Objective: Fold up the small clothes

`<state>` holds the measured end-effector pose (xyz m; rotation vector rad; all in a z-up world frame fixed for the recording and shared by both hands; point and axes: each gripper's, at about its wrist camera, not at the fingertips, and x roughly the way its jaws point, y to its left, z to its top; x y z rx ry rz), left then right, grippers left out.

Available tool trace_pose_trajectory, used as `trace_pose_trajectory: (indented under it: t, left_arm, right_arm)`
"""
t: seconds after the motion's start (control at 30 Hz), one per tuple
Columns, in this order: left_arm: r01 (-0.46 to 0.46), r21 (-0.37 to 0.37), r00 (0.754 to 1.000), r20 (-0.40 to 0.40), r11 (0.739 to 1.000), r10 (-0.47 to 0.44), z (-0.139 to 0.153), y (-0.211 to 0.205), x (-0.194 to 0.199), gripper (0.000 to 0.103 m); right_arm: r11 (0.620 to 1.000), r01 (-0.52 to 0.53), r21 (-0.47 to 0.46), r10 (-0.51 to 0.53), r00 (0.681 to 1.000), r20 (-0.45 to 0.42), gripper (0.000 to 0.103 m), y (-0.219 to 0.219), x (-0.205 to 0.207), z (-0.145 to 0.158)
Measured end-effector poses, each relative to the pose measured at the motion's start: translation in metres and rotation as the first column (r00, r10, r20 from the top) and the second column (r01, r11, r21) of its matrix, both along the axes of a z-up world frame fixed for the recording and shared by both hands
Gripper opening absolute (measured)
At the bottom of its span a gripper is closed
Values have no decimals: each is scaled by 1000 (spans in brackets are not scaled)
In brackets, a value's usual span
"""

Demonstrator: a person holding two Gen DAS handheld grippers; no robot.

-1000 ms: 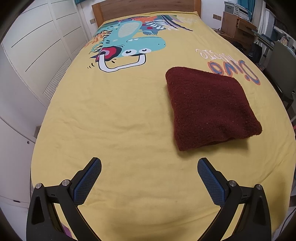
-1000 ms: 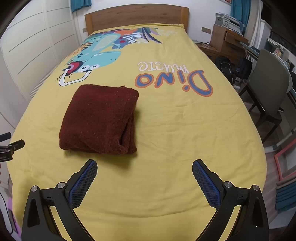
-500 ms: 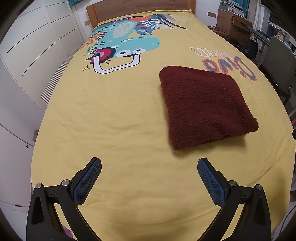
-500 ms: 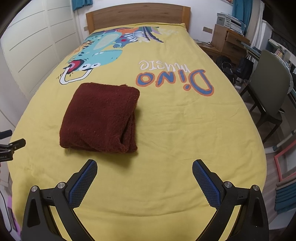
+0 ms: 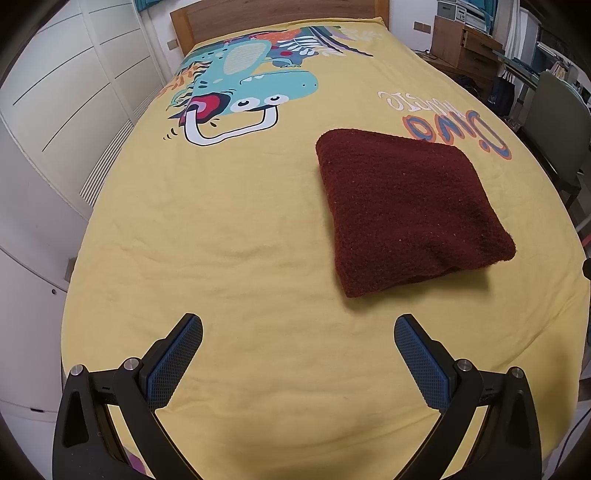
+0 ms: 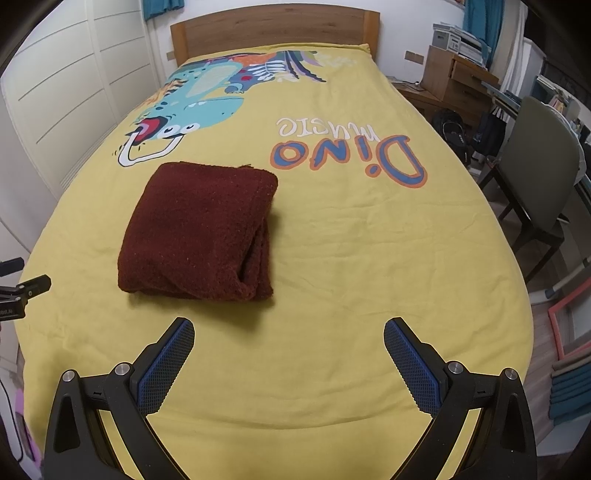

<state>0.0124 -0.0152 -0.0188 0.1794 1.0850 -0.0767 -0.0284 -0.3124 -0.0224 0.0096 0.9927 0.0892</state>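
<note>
A dark red knitted garment (image 5: 410, 210) lies folded into a thick square on the yellow bed cover (image 5: 221, 236). In the right wrist view the garment (image 6: 199, 229) sits ahead and to the left, its stacked edges facing right. My left gripper (image 5: 298, 336) is open and empty, held above the cover, short of the garment and to its left. My right gripper (image 6: 289, 339) is open and empty, short of the garment and to its right. Part of the left gripper (image 6: 22, 291) shows at the left edge of the right wrist view.
The bed cover has a dinosaur print (image 6: 192, 110) and "Dino music" lettering (image 6: 347, 147). A wooden headboard (image 6: 273, 29) stands at the far end. White wardrobe doors (image 5: 62, 110) line the left side. A chair (image 6: 535, 173) and a wooden desk (image 6: 458, 81) stand at the right.
Both grippers have shifted slightly; the garment sits a little nearer and more central in both views. The garment itself has not moved. Both stay open.
</note>
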Motion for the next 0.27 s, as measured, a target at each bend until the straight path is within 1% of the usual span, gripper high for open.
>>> trace_pose_trajectory:
  t: [0.27]
  left_arm:
    - [8, -10, 1000, -1, 1000, -8, 0, -1, 0, 102]
  right_arm:
    - [1000, 7, -1, -7, 1000, -8, 102, -1, -1, -3]
